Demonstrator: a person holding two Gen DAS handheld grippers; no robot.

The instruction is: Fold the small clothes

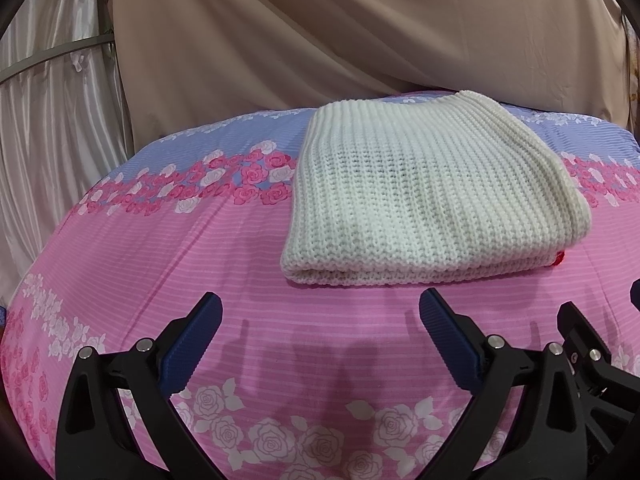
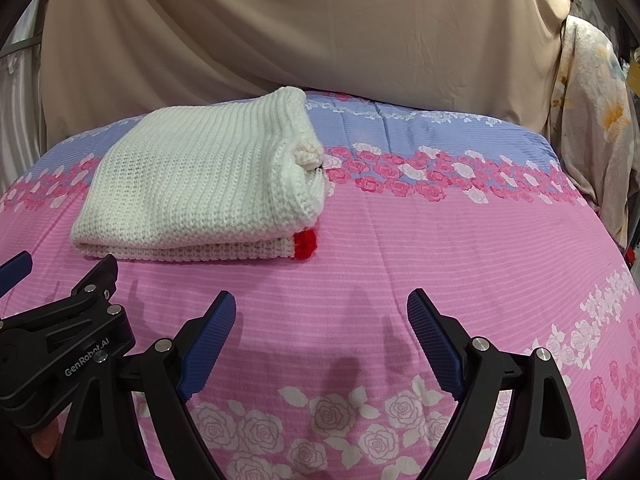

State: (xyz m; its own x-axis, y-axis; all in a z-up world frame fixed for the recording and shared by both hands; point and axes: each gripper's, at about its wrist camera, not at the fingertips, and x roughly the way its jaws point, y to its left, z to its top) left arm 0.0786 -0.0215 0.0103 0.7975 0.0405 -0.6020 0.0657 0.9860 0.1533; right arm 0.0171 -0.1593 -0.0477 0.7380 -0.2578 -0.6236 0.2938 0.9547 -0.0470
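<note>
A white ribbed knit garment (image 1: 424, 196) lies folded in a flat bundle on the pink and blue rose-print sheet (image 1: 168, 240). In the right wrist view the garment (image 2: 192, 188) shows a small red patch (image 2: 305, 244) at its near right corner. My left gripper (image 1: 320, 316) is open and empty, hovering just in front of the garment's near edge. My right gripper (image 2: 320, 312) is open and empty, in front of and right of the garment. The left gripper also shows at the left edge of the right wrist view (image 2: 60, 276).
A beige cloth (image 1: 360, 32) hangs behind the bed. A pale satin curtain (image 1: 52, 120) hangs at the left. A floral fabric (image 2: 592, 128) hangs at the right. The sheet (image 2: 460, 240) extends to the right of the garment.
</note>
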